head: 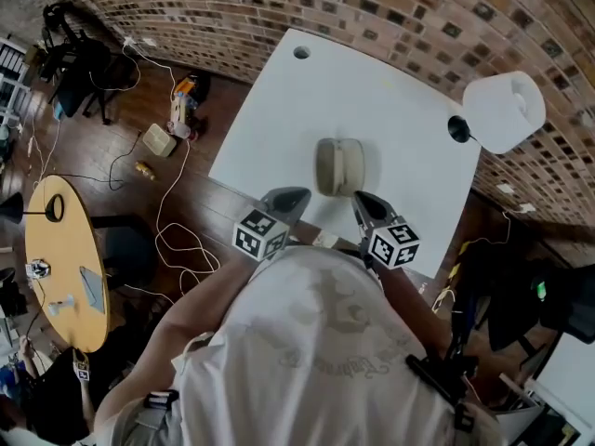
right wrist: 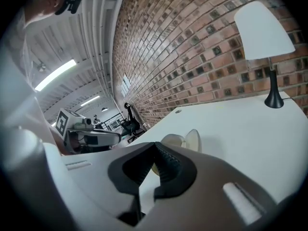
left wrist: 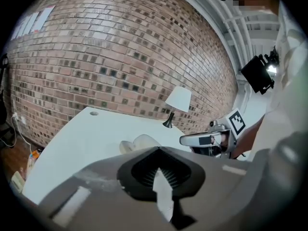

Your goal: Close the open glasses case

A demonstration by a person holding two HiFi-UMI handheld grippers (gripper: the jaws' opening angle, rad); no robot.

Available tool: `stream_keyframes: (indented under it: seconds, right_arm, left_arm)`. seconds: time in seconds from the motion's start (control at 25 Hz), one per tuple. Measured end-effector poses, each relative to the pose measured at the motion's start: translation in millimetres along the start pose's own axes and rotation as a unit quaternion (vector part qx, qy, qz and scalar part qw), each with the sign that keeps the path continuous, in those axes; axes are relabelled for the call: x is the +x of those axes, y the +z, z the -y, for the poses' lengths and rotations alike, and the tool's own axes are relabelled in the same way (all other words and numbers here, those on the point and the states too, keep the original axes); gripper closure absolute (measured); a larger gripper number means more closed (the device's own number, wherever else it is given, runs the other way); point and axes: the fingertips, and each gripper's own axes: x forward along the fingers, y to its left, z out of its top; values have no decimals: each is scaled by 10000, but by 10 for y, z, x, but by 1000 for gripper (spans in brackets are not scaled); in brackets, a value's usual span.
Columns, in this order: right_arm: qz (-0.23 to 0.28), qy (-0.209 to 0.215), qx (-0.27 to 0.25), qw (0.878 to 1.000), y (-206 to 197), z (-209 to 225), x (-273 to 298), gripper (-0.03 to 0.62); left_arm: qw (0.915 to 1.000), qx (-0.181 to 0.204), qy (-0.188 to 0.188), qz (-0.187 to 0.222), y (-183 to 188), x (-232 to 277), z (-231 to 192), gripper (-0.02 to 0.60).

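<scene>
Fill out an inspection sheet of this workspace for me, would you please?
Surface: white table, one hole near its far corner.
Job's things: case lying open near the table's front edge, touched by neither gripper.
Clutter: lamp at the table's right edge; nothing else seen on the table.
Grippers: left gripper and right gripper both shut and empty, fingers pointing toward the case.
Cables: white cables loose on the floor left of the table.
Surroundings: brick wall behind; round wooden table at far left.
</scene>
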Motion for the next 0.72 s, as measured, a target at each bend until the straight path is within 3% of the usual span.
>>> stream_keyframes:
  seconds: [0.32, 0.72]
  right_arm:
    - [-69, -62, 174, 9998, -39, 362, -42, 586]
    - [-133, -364, 315, 9988, -44, 588, -36, 586]
  left_arm:
    - [9996, -20, 240, -160, 25, 181, -44, 575]
    - [9996, -40, 146, -249, 85, 277, -128, 575]
